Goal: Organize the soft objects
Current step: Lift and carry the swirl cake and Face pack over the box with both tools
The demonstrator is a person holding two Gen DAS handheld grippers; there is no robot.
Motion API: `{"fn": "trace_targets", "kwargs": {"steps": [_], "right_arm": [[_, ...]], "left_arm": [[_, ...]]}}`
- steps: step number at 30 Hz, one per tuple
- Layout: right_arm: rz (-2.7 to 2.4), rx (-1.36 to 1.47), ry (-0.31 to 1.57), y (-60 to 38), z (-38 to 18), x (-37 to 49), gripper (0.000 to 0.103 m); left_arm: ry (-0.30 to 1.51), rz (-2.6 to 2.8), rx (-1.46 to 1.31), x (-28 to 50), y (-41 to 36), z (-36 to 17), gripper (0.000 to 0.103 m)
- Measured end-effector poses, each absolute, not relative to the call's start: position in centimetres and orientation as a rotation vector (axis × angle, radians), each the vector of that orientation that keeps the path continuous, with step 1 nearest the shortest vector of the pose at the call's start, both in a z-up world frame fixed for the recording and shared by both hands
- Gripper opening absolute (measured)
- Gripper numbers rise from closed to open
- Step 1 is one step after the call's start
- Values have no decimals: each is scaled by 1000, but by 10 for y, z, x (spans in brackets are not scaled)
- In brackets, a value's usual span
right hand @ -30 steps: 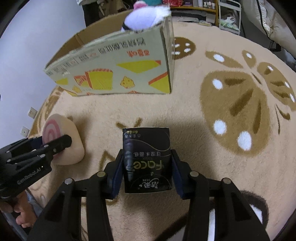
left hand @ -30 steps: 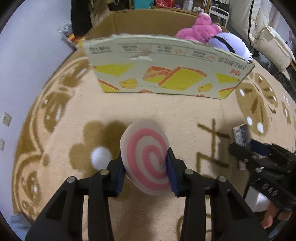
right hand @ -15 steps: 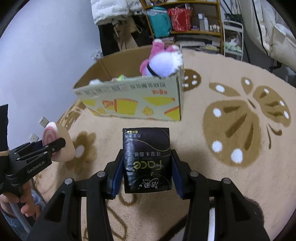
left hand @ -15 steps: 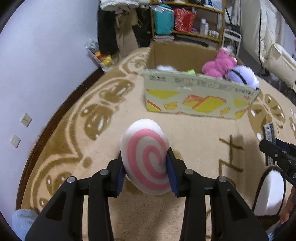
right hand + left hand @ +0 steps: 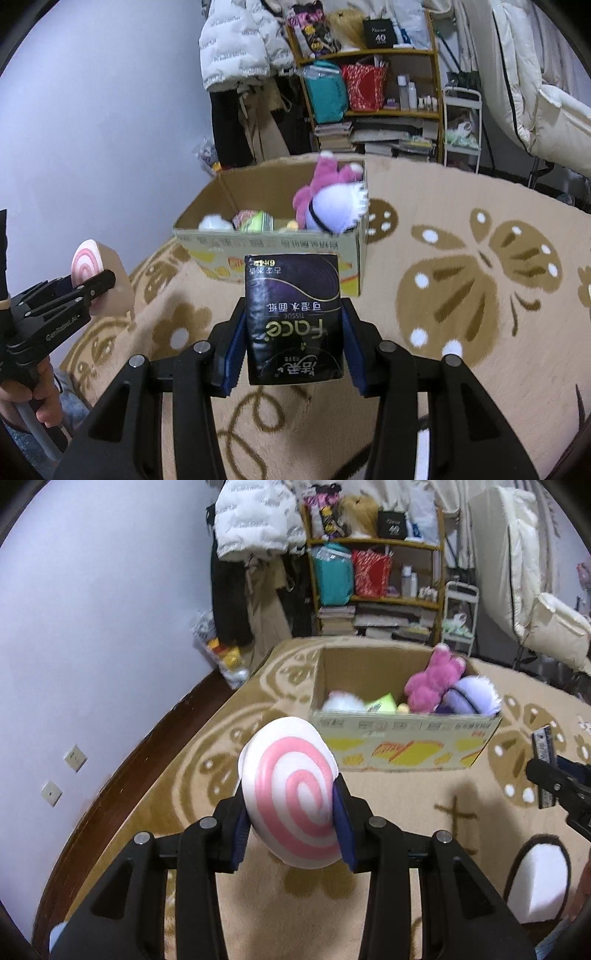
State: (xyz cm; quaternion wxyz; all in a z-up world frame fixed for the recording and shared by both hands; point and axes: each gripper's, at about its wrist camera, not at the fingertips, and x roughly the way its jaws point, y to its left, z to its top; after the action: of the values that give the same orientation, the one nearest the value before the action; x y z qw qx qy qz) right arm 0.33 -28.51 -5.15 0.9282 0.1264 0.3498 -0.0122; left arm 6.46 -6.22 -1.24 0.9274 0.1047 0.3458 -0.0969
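Now both your grippers are loaded, above the rug.
Left gripper jaws clamp the swirl cushion; right gripper jaws clamp the tissue pack, facing the cardboard box.

Both grippers were matte black plastic with silver screws. The left gripper and the right gripper carried blue pads inside their fingertips. White lettering marked the left gripper's side, and a bare-skinned hand gripped its grey handle.
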Motion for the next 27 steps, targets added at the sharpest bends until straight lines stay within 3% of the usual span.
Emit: {"fn": "trace_targets", "kwargs": {"steps": [12, 27], "right_arm": [[-35, 241, 638, -297, -20, 26, 49], [8, 116, 594, -300, -2, 106, 49]], "left_arm": [[570, -237, 265, 93, -86, 37, 38], [528, -285, 241, 163, -120, 33, 39]]}}
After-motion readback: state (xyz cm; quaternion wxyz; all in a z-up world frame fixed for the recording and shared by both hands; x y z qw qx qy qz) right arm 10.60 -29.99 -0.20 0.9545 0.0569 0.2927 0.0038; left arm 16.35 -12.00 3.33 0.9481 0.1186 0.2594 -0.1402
